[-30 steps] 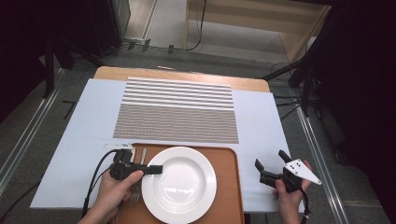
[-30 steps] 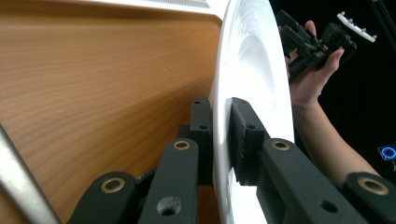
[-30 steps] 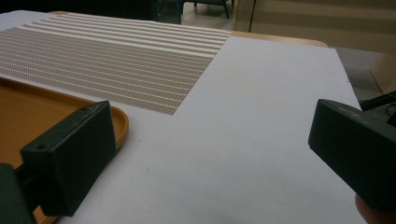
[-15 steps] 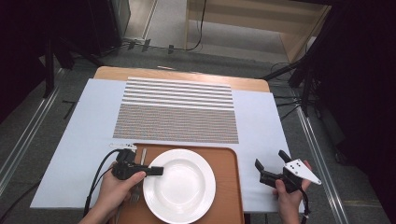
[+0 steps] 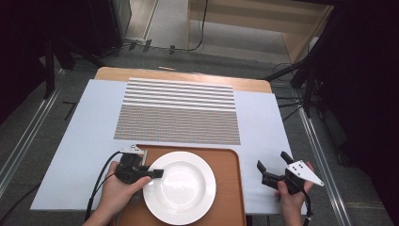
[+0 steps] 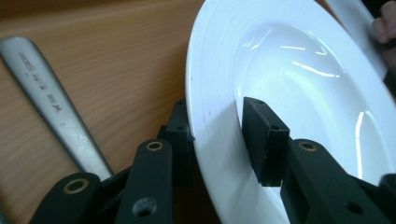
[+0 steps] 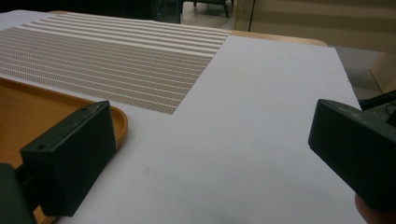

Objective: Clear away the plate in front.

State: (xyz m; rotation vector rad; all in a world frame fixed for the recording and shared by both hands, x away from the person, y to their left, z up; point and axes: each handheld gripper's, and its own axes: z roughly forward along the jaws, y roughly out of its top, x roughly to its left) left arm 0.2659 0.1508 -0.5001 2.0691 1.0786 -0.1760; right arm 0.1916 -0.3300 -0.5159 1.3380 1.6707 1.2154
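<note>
At the plate's left rim, your left gripper straddles the white plate: in the left gripper view one jaw sits under and outside the rim and the other lies over its inner slope, with the rim running between them. Those jaws have just been opening. The outer pad appears to stand right against the rim's edge, while the inner pad shows a thin dark gap and shadow beneath it, so the grip looks slackened rather than clamped; whether any pad still brushes the porcelain you cannot tell.

That plate lies flat on the brown tray, towards its left and near part, and its lower edge reaches the tray's near border. Left of the plate, a metal cutlery handle rests on the tray beside your gripper, and in the high view fork tines peek out just below your left hand.

Right of the plate, well apart from it and past the tray's right edge, your right gripper hangs over the white sheet with its jaws spread wide and nothing between them. In the right gripper view the tray's rounded corner lies just behind its one jaw, without contact that you can confirm. Beyond the plate, the striped pattern covers the sheet's middle.
</note>
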